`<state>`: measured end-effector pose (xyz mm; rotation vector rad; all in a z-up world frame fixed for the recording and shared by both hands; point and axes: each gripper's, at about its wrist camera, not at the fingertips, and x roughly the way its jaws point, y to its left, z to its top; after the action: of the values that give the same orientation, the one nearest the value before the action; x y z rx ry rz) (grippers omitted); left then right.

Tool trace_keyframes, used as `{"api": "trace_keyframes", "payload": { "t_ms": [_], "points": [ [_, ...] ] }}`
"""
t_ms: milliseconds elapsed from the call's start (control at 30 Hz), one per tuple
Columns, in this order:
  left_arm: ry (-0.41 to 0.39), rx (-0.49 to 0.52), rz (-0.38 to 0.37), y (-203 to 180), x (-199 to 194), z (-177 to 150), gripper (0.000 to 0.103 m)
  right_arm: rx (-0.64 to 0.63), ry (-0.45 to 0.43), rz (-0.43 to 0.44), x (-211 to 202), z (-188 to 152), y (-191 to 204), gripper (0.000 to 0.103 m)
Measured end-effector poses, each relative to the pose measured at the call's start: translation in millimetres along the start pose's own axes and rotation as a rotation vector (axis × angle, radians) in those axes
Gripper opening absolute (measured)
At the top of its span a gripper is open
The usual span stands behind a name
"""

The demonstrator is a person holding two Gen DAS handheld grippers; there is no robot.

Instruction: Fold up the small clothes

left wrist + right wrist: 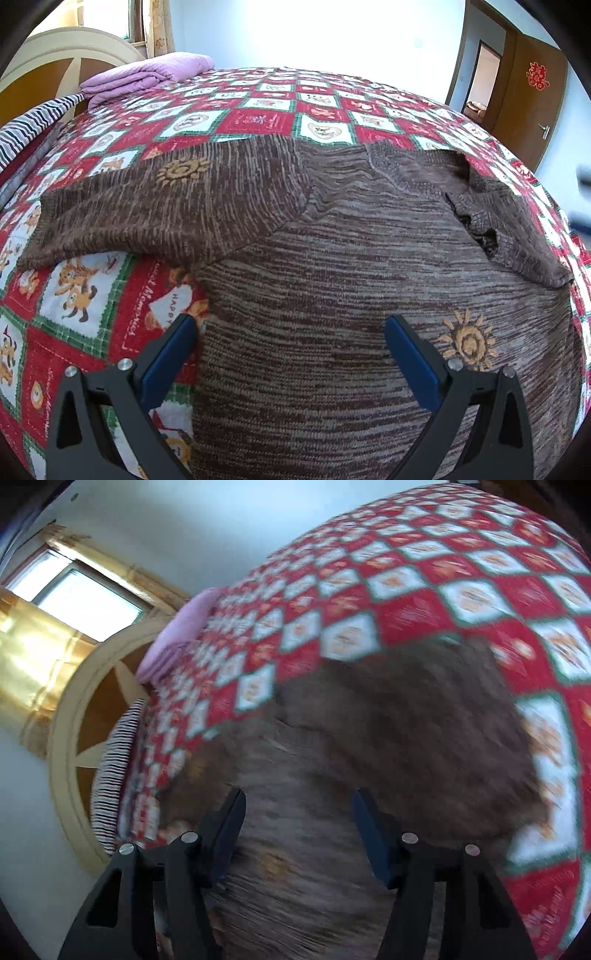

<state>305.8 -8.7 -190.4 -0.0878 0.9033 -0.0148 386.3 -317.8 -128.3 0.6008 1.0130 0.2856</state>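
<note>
A brown knitted sweater (332, 277) with yellow sun motifs lies flat on the bed. One sleeve stretches out to the left, and the other sleeve is folded over the body at the right. My left gripper (291, 332) hovers open over the sweater's lower left part, with nothing between its blue pads. The right wrist view is blurred. In it my right gripper (297, 812) stands open above the sweater (351, 775), its jaws apart and with no cloth between them.
The bed wears a red, white and green checked quilt (258, 110). A folded purple blanket (147, 74) and a striped pillow (33, 122) lie by the headboard (74, 738). A wooden door (532, 96) stands at the far right, and a window (81, 598) with curtains is by the headboard.
</note>
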Motion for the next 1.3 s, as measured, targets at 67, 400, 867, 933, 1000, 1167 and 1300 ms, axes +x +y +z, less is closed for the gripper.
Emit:
{"api": "trace_keyframes", "payload": {
  "t_ms": [67, 400, 867, 933, 1000, 1167, 1300],
  "points": [
    [0.018, 0.016, -0.041, -0.2, -3.6, 1.6, 0.103, 0.005, -0.030, -0.038, -19.0, -21.7, -30.5, 0.061],
    [0.064, 0.122, -0.268, -66.7, -40.0, 47.9, 0.092, 0.037, -0.129, 0.039, -47.6, -98.5, -111.9, 0.069],
    [0.137, 0.116, -0.298, -156.1, 33.4, 49.4, 0.021, 0.030, -0.249, 0.011, -55.8, -119.9, -137.6, 0.069],
    [0.136, 0.111, -0.323, -156.3, 30.9, 51.0, 0.005, 0.002, -0.251, -0.010, -55.4, -121.7, -132.7, 0.069],
    [0.115, 0.117, -0.333, -152.8, 24.0, 52.3, 0.005, -0.018, -0.251, -0.025, -55.2, -122.3, -131.1, 0.069],
    [0.072, 0.080, -0.343, -130.0, 10.6, 62.0, 0.005, -0.004, -0.247, -0.017, -53.1, -121.2, -136.3, 0.069],
    [0.071, 0.070, -0.333, -119.1, 12.9, 62.8, 0.005, -0.017, -0.251, -0.033, -50.0, -120.2, -134.9, 0.069]
  ]
}}
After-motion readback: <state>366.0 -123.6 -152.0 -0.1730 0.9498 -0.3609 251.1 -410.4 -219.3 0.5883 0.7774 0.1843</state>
